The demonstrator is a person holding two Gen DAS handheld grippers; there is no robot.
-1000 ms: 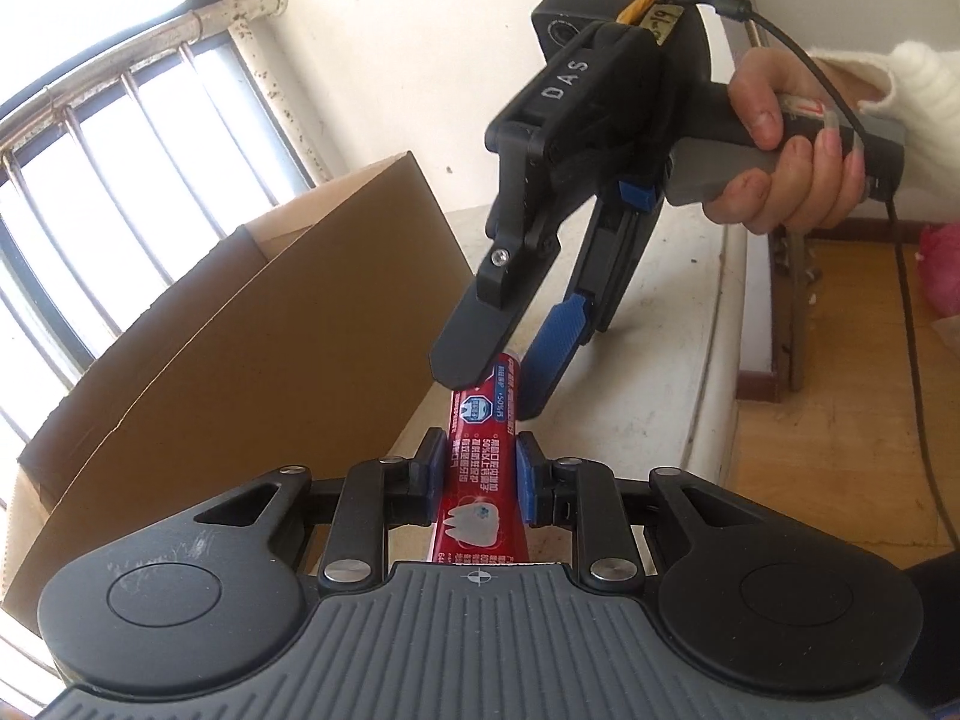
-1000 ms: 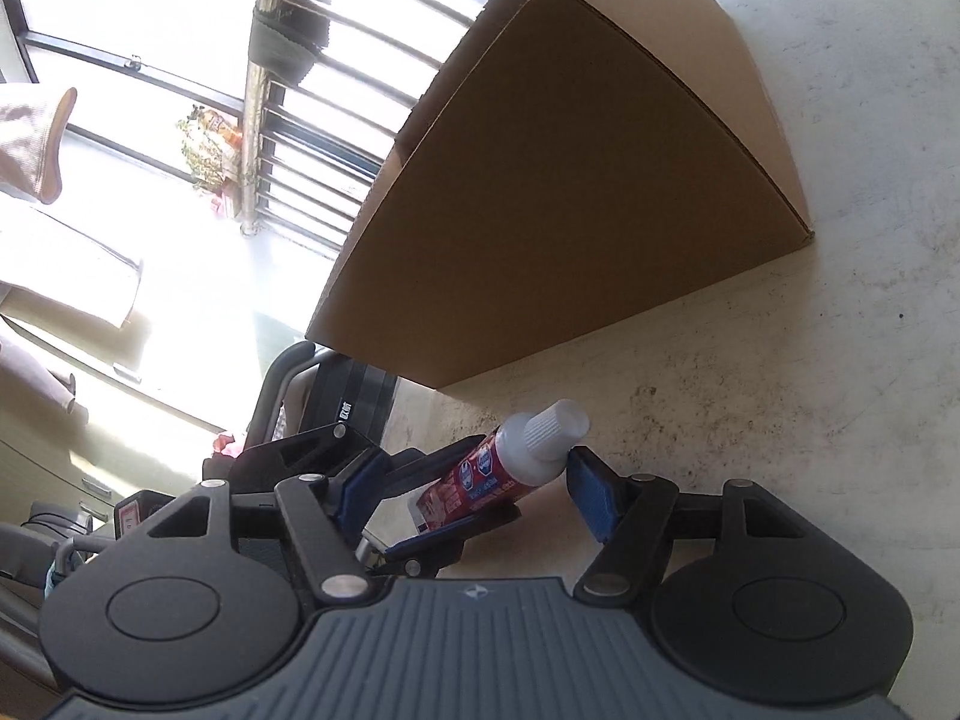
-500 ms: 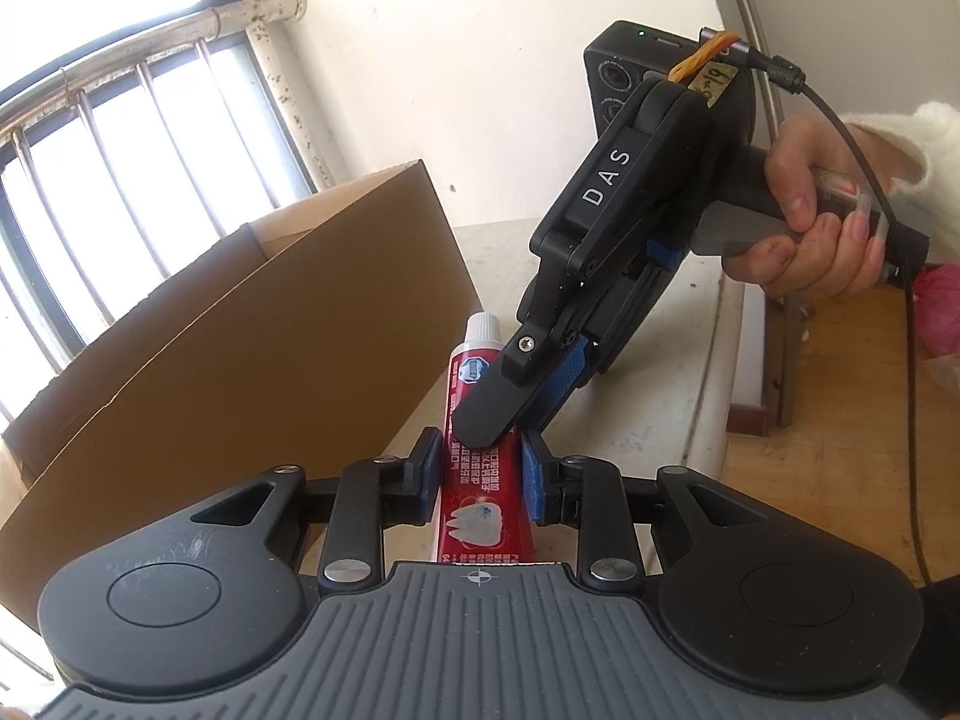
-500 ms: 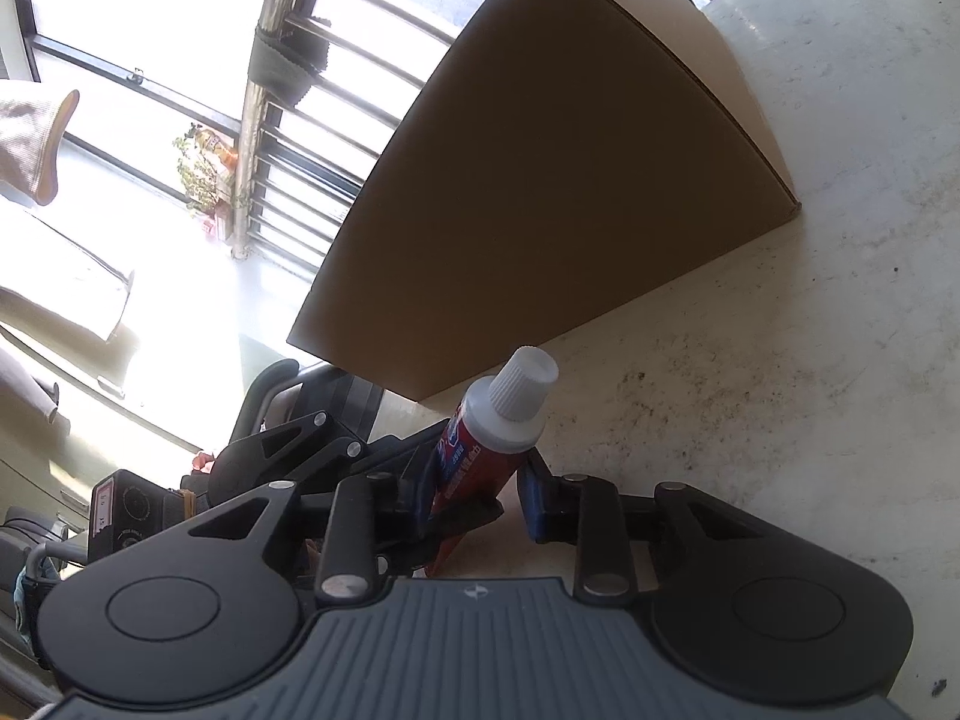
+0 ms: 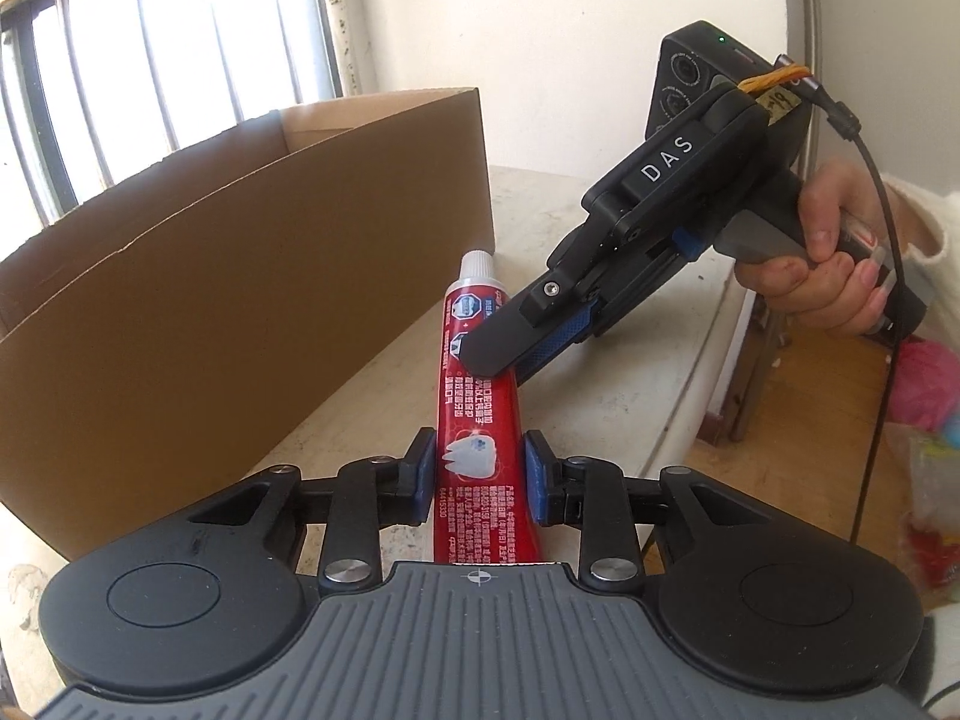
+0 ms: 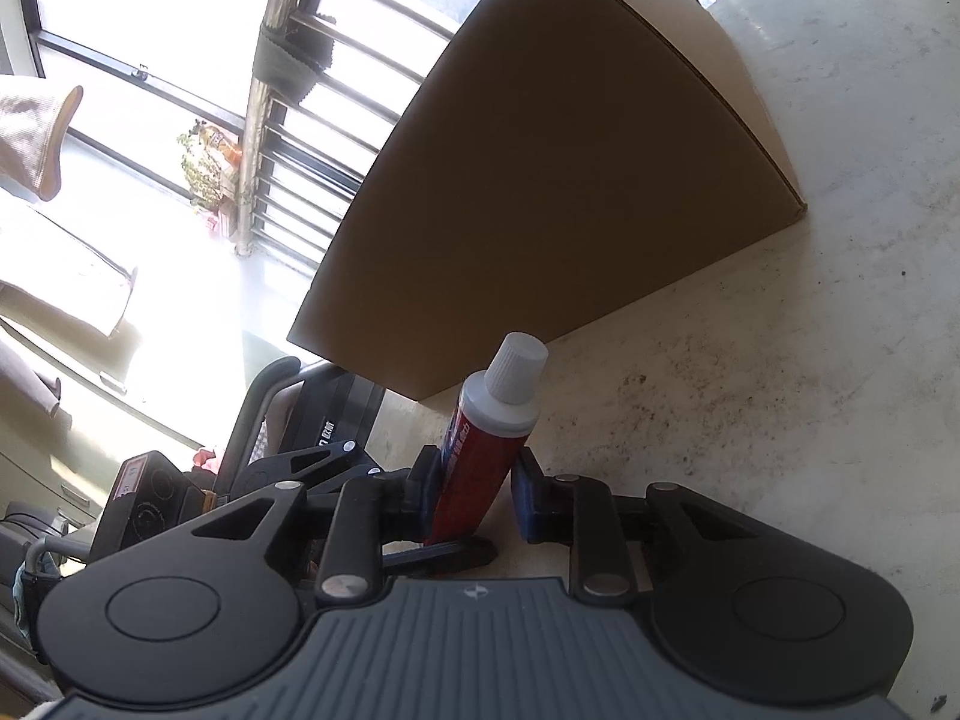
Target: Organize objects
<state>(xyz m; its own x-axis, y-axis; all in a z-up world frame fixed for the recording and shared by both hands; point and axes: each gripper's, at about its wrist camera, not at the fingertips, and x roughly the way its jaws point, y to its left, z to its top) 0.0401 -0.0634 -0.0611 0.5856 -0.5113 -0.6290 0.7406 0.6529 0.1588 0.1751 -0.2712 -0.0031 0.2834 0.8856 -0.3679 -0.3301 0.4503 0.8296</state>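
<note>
Barred window (image 5: 168, 48) and white wall sit behind a pale stone-look tabletop (image 6: 750, 372); open cardboard box (image 5: 252, 276) stands on it, left of and beyond the left jaws. Toothpaste tube (image 5: 477, 420), red w/ white cap, lies lengthwise between the left gripper (image 5: 479, 474) pads, cap pointing away from the camera. Pads sit close on both tube sides; contact on the right pad cannot be confirmed, a thin gap seems to show, so treat the hold as loose/uncertain. Right gripper (image 5: 489, 360) comes in from the right, held by a hand (image 5: 834, 276) in a white sleeve; its jaws are together, clamped on the tube's upper section just below the cap. In the right wrist view the tube (image 6: 480, 468) stands between the blue pads (image 6: 528, 498), cap beyond the tips, box wall (image 6: 558, 192) further ahead. Readable text: "DAS" on the right gripper body; a small handwritten tag, approx. "619", near its cable. Tube print is small Chinese text w/ a tooth graphic, not legible. Vs. one sec. earlier: right jaws were apart around the cap end, now closed on the tube; box appears lower in the left wrist view, its open top now visible.
</note>
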